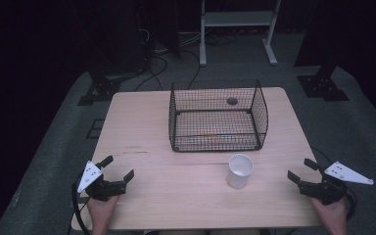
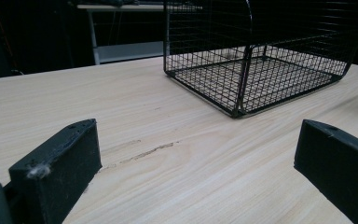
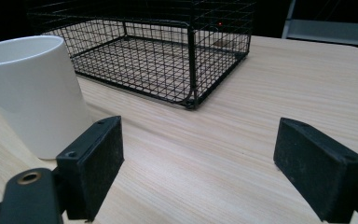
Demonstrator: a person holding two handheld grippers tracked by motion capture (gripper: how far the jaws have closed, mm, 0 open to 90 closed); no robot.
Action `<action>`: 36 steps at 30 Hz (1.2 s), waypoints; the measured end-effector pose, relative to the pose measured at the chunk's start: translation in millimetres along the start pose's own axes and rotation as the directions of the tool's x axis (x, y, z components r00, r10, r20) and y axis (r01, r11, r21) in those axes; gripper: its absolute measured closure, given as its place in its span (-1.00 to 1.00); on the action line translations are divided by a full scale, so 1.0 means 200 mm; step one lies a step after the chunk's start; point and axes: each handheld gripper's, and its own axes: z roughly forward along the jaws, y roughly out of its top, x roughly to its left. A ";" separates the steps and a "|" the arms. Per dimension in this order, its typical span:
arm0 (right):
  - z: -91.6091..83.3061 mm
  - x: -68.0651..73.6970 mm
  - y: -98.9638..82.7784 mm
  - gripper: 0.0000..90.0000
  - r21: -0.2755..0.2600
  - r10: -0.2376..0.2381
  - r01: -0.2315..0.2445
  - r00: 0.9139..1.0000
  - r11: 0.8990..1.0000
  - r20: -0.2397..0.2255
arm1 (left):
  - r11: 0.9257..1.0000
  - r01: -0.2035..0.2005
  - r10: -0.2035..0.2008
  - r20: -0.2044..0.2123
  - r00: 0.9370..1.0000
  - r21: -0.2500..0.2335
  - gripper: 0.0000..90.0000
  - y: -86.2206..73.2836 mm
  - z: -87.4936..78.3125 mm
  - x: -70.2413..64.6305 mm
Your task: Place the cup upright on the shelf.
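Grippers, two, hand-held at the near table corners. Right gripper [image 1: 303, 170]: jaws stood apart, nothing between them, low over the table [image 1: 142, 132] at its near right edge. Left gripper [image 1: 116, 166]: jaws spread wide, likewise empty. White cup [image 1: 240, 171]: upright, just left of the right gripper, untouched. Wire basket [image 1: 219, 116]: stood beyond the cup, near it, at the table's middle.

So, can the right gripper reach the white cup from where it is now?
Probably yes: the right gripper stands open, and bare table lies between it and the white cup.
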 end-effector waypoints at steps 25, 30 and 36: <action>0.09 0.11 0.04 -0.67 0.017 -0.036 0.038 0.994 0.999 -0.101 | 1.000 -0.005 0.005 0.005 1.000 -0.003 -1.00 0.00 0.00 -0.01; 0.09 0.12 0.05 -0.67 0.018 -0.045 0.047 0.993 0.999 -0.108 | 1.000 -0.005 0.005 0.005 1.000 -0.003 -1.00 0.00 0.00 -0.01; 0.10 0.16 0.06 -0.68 0.026 -0.074 0.078 0.990 0.997 -0.120 | 1.000 -0.006 0.006 0.004 1.000 -0.003 -1.00 0.00 0.00 -0.01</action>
